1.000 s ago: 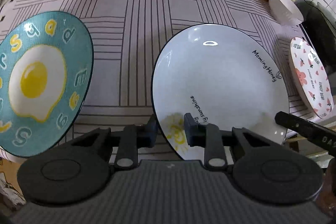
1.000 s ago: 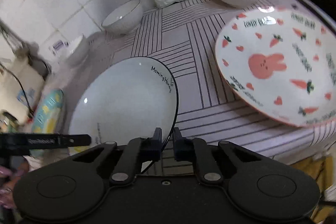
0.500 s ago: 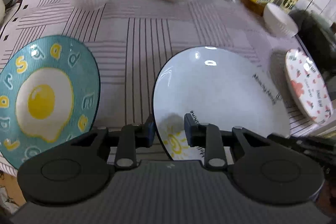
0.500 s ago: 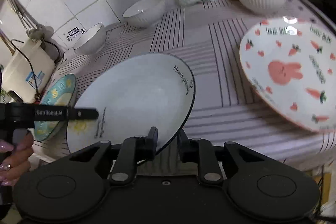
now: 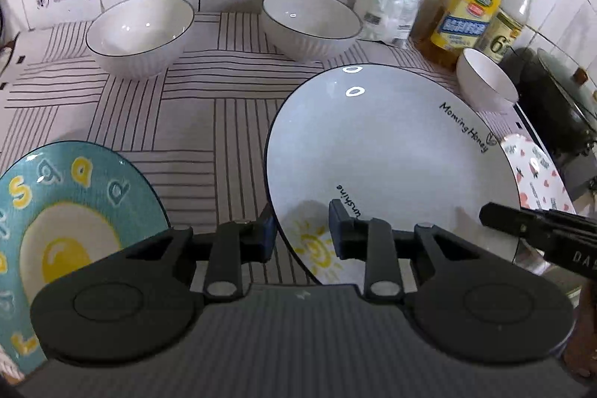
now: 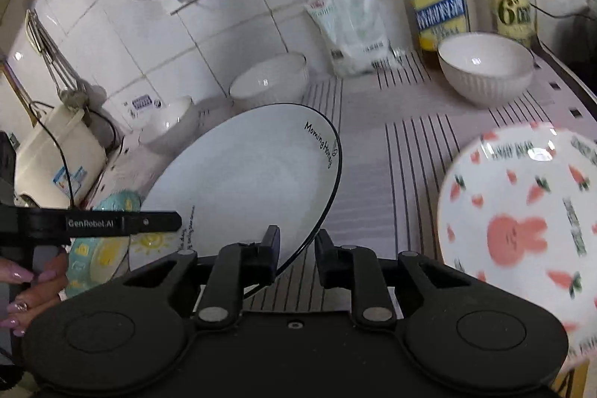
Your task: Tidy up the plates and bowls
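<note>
A white plate with a black rim and a sun drawing (image 5: 388,166) is held tilted above the striped cloth. My left gripper (image 5: 302,235) is shut on its near left rim. My right gripper (image 6: 296,250) is shut on its near right rim, which also shows in the right wrist view (image 6: 242,181). A teal fried-egg plate (image 5: 67,230) lies at the left. A pink rabbit plate (image 6: 522,230) lies at the right. White bowls (image 5: 140,30) (image 5: 309,23) (image 6: 485,68) stand at the back.
An oil bottle (image 5: 462,13), a second bottle (image 5: 511,17) and a white bag (image 5: 391,2) stand against the tiled wall. A dark stove with a pot (image 5: 559,107) is at the far right. A cream appliance (image 6: 56,152) stands at the left.
Both grippers have lifted the white plate off the cloth and tilted its far edge up. Both views now look higher, towards the wall.
</note>
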Motion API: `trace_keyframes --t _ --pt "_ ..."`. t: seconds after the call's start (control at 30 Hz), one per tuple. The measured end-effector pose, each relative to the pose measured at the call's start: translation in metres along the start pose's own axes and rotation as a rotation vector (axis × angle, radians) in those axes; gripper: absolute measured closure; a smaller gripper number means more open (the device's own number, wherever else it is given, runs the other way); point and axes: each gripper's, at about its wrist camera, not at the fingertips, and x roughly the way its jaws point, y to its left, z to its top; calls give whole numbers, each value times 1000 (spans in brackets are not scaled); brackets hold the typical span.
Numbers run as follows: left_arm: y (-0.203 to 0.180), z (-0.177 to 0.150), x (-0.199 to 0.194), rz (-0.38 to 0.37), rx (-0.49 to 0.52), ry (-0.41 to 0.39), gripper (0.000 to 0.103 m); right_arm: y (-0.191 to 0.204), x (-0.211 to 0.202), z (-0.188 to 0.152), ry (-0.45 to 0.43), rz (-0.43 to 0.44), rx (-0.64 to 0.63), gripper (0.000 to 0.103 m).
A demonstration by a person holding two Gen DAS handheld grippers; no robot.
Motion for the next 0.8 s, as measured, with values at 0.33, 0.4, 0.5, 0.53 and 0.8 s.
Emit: trace_keyframes --t 0.33,0.4,0.5,0.53,0.8 --pt "25 27 18 23 -56 34 76 2 39 24 13 30 -3 78" --pt "31 27 21 15 -86 32 76 4 43 28 6 35 -21 78" --pt "35 26 26 21 -103 37 76 6 51 34 21 29 -58 78" --pt "35 25 28 28 -104 40 76 7 54 34 27 22 -66 78" --pt "30 19 37 61 -76 77 76 1 65 26 69 -4 -58 77"
